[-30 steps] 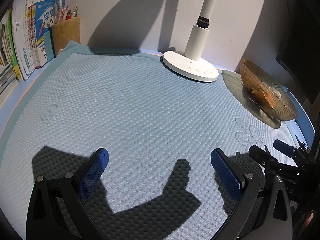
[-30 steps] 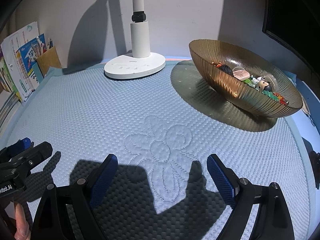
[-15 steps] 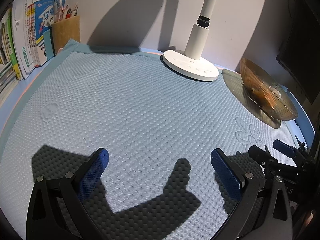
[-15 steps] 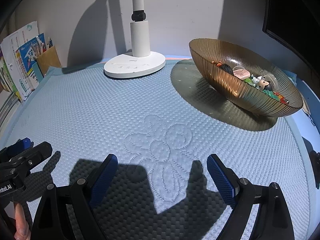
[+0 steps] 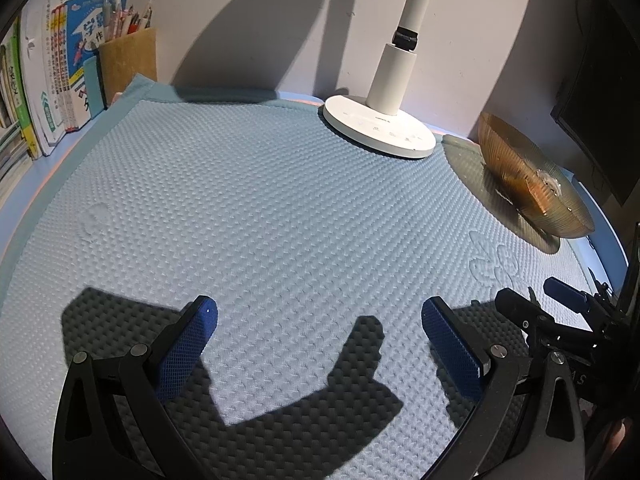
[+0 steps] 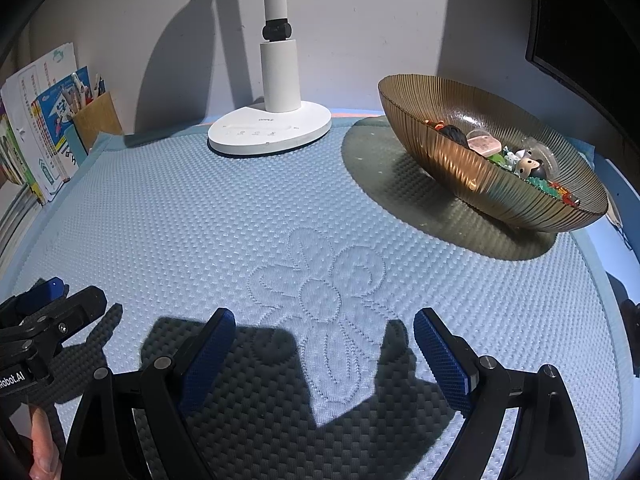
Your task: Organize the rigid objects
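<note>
A ribbed amber glass bowl stands at the back right of the blue quilted mat; it holds several small items, among them a pink eraser-like block, a small figurine and green and red pieces. The same bowl shows edge-on in the left wrist view. My right gripper hovers open over the stitched flower pattern, nothing between its blue pads. My left gripper is open over bare mat, also empty. Each gripper appears at the other view's edge.
A white desk lamp base stands at the back centre against the wall. Books and a brown pen holder line the back left. A dark monitor stands at the far right. A fingertip shows at lower left.
</note>
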### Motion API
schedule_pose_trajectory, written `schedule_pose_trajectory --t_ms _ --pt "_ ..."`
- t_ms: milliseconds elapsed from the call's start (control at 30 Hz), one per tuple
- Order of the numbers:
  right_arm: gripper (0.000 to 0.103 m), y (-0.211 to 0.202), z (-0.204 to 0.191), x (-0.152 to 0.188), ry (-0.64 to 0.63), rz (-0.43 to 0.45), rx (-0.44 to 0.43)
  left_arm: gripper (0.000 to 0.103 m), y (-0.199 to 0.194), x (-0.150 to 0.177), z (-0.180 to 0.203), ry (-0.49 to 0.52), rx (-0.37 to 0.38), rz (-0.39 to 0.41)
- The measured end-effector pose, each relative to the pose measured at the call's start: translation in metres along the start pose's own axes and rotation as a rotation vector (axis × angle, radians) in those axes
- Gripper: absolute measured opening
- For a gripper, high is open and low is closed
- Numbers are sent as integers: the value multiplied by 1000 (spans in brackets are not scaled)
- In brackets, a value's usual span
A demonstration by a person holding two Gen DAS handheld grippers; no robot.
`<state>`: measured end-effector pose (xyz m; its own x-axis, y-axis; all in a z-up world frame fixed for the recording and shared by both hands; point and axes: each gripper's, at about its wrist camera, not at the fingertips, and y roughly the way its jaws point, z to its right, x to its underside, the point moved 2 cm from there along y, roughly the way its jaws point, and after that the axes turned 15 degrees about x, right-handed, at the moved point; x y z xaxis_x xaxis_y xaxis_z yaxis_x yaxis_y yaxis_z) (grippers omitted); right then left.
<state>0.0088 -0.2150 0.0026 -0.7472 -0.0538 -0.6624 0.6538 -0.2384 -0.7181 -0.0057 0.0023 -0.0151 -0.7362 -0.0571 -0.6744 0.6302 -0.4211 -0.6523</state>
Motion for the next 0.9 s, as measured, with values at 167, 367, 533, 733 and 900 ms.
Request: schedule_pose_trajectory --t_ms 167,367,533,733,900 --pt "90 1 -1 0 2 -6 -4 102 0 0 0 0 1 0" --pt "90 1 0 1 7 -8 -8 102 2 1 2 2 10 -18" --pt "90 1 -1 2 9 -9 -8 102 3 1 2 -2 14 -21" --pt "90 2 0 1 13 -13 -13 102 5 2 0 -6 26 -34" --pt "90 3 1 1 13 -14 -15 102 6 1 0 -4 27 -39"
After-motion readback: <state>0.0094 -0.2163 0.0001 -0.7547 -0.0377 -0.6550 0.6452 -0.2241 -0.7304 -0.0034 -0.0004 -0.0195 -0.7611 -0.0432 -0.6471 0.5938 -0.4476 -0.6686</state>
